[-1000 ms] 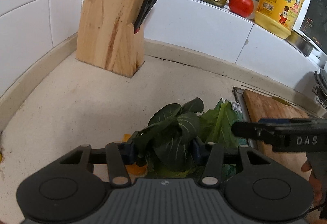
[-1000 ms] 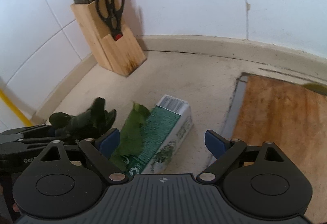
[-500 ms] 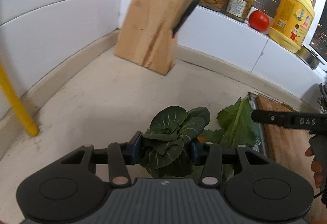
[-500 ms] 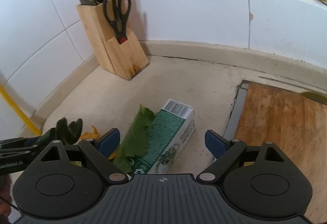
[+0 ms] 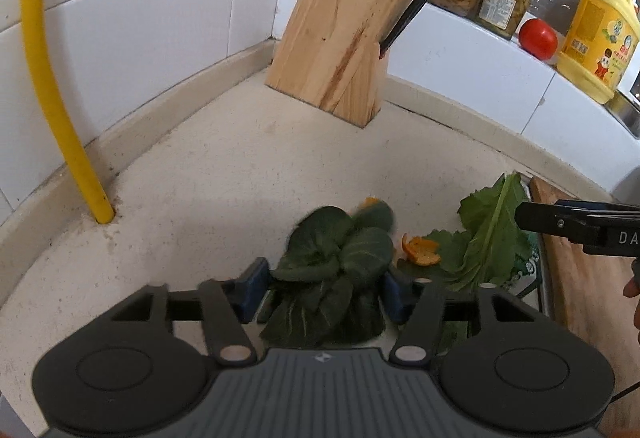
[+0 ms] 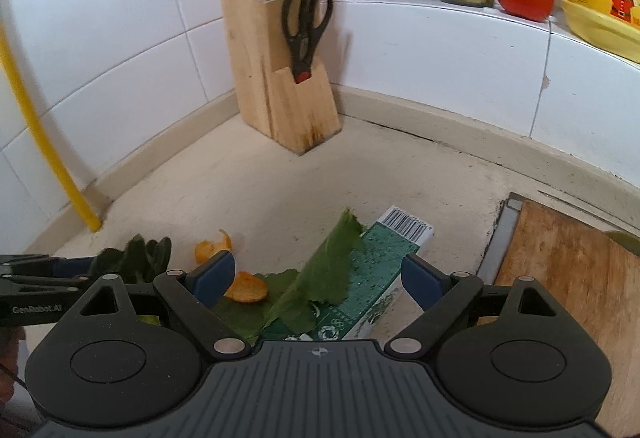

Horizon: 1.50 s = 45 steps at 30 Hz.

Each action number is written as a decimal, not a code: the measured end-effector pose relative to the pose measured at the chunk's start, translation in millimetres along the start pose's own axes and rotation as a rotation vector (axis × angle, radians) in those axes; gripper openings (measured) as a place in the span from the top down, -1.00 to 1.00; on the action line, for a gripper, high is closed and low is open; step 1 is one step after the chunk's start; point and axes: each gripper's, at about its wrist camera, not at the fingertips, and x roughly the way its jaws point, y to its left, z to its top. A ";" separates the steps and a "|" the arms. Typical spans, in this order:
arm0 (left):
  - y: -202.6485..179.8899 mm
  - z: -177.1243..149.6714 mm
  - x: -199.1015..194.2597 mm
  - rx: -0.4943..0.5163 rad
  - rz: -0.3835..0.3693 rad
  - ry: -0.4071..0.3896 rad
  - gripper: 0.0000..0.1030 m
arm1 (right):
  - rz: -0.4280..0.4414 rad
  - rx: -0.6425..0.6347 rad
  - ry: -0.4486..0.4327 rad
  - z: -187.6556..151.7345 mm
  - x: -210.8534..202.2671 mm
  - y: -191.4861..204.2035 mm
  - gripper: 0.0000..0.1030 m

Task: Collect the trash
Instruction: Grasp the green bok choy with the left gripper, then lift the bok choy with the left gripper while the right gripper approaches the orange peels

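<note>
At the lower centre of the left wrist view, a dark leafy bunch [image 5: 336,274] is framed between the opening left tongs [image 5: 326,288] above the tabletop [image 5: 240,174], while a green carton [image 6: 368,278] under a leaf [image 6: 320,282] is straddled, untouched, by the spread right tongs [image 6: 316,274].

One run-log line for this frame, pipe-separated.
left gripper: opening, dark greens between fingers | right gripper: open over green carton and leaf | orange peel on counter
</note>
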 end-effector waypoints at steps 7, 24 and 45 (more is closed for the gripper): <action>-5.2 -6.5 13.4 0.039 0.038 0.031 -0.20 | -0.008 0.019 0.038 -3.0 8.2 -3.8 -0.86; -21.0 -4.7 32.5 0.103 0.077 0.029 -0.18 | -0.044 -0.027 0.125 -16.2 40.3 4.6 -0.75; -24.7 -5.7 27.7 0.118 0.069 0.027 -0.15 | -0.192 -0.113 0.119 -22.6 22.2 -18.7 -0.57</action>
